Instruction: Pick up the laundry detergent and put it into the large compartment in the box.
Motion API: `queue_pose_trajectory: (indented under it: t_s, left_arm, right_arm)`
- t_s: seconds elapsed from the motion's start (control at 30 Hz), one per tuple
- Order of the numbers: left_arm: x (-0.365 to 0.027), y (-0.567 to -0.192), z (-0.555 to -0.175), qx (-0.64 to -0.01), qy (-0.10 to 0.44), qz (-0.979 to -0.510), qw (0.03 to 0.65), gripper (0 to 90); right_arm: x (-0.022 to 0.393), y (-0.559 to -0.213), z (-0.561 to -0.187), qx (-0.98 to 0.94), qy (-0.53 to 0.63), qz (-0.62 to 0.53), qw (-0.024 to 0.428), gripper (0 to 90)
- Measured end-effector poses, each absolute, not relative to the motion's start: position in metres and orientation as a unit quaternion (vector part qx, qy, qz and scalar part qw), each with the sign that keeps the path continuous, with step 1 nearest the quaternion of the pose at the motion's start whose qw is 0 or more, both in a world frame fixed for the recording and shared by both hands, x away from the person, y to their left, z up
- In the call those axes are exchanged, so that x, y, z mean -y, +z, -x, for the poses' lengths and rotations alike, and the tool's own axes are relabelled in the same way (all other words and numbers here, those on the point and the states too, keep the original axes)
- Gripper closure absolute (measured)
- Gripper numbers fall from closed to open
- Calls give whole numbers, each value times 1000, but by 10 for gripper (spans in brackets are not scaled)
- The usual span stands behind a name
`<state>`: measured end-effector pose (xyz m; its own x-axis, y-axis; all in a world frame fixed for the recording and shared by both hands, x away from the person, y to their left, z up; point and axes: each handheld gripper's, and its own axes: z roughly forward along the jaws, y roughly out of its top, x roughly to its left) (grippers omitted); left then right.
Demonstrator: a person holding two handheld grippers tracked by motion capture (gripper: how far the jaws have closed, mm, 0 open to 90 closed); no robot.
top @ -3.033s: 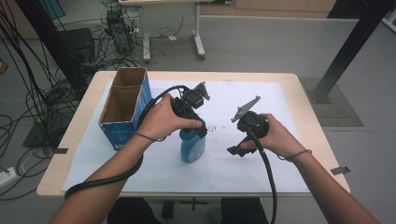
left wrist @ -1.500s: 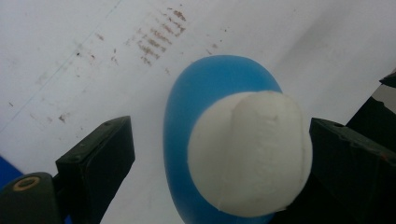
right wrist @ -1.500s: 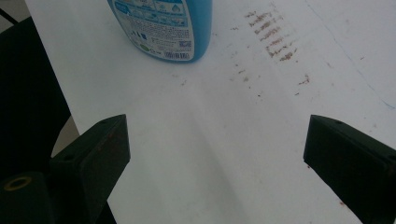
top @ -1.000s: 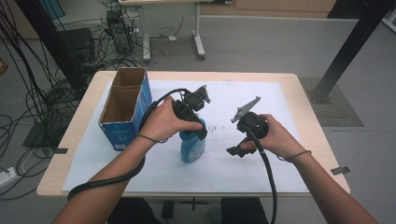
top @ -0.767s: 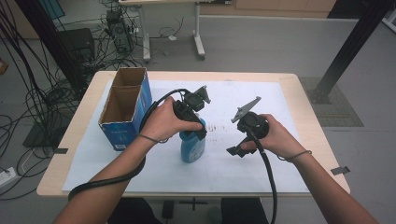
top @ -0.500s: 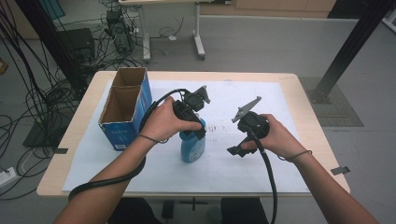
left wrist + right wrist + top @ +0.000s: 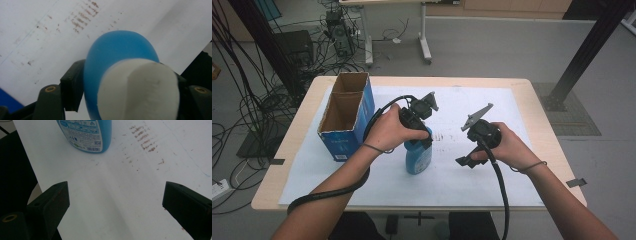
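A blue plastic bottle [image 7: 418, 157] with a white cap [image 7: 140, 92] stands upright on the white paper [image 7: 492, 100]. My left gripper [image 7: 419, 136] comes down over its top. In the left gripper view its jaws have just been closing with the bottle [image 7: 117, 47] between them, and the left pad [image 7: 72, 85] presses against the blue shoulder; the other pad is hidden behind the cap. My right gripper [image 7: 467, 161] hovers to the right of the bottle, apart from it. In the right gripper view it [image 7: 115, 202] stands open over bare paper, with the bottle's base [image 7: 85, 135] ahead of it.
An open blue cardboard box [image 7: 344, 110] with two compartments stands at the table's left. Faint brown smudges [image 7: 145, 140] mark the paper near the bottle. Cables and table legs [image 7: 424, 40] lie on the floor beyond the far edge.
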<state>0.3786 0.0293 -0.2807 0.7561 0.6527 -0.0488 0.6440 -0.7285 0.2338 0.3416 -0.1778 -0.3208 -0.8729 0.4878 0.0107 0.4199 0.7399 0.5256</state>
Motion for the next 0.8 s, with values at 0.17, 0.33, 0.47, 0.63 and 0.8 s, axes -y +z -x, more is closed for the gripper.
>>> queue_pose_trajectory:
  t_s: [0.17,0.33,0.47,0.63,0.8]
  left_arm:
    - [-29,-281,-378,-349,18,-929,118,371]
    - [-28,-281,-378,-351,20,-929,117,372]
    - [-28,-280,-378,-351,20,-929,114,373]
    - [-28,-280,-377,-352,21,-929,117,373]
    - [-29,-281,-377,-351,21,-929,120,372]
  right_arm:
    - [177,-320,-341,-930,266,-244,65,69]
    - [177,-321,-341,-931,266,-244,64,70]
    - [177,-321,-341,-931,266,-243,63,70]
    - [177,-321,-341,-931,266,-243,63,69]
    - [176,-321,-340,-932,264,-241,64,69]
